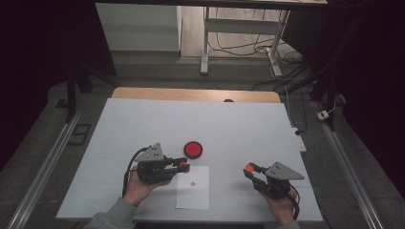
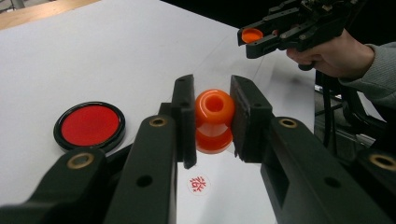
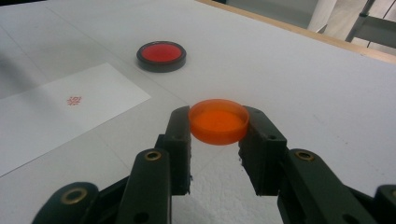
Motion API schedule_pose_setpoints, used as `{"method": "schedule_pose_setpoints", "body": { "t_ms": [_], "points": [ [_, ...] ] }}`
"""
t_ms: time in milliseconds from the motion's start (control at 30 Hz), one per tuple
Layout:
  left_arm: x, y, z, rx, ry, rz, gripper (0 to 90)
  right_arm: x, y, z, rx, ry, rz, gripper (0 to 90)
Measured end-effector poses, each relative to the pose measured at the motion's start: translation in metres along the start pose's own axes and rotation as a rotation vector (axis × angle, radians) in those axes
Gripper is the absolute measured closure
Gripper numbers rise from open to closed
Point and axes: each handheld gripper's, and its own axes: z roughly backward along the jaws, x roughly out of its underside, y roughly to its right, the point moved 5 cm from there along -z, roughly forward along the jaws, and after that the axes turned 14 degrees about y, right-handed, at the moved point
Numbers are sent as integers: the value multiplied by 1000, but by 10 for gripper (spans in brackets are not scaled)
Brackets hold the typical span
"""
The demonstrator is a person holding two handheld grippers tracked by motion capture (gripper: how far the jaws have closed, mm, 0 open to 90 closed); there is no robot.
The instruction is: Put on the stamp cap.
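My left gripper (image 1: 183, 165) is shut on an orange knob-shaped stamp (image 2: 214, 119), its pads pressing on both sides of it, just above the top left corner of a white paper sheet (image 1: 193, 193). A small red stamped mark (image 2: 199, 184) shows on the sheet below the stamp. My right gripper (image 1: 249, 168) hovers to the right of the sheet, shut on a shallow round orange cap (image 3: 218, 121) held by its rim. A round red ink pad (image 1: 193, 149) in a black case lies on the table just beyond the sheet.
The table is covered in white (image 1: 143, 124), with a wooden strip (image 1: 196, 94) along its far edge. A white power strip (image 1: 300, 142) lies off the right edge. Desk legs and cables (image 1: 239, 47) stand on the floor behind.
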Motion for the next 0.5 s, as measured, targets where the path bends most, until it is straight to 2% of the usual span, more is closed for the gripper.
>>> {"method": "schedule_pose_setpoints", "body": {
  "t_ms": [500],
  "points": [
    [1, 1, -2, 6, -5, -3, 729, -3, -15, -11, -47, 0, 7, 645]
  ]
}}
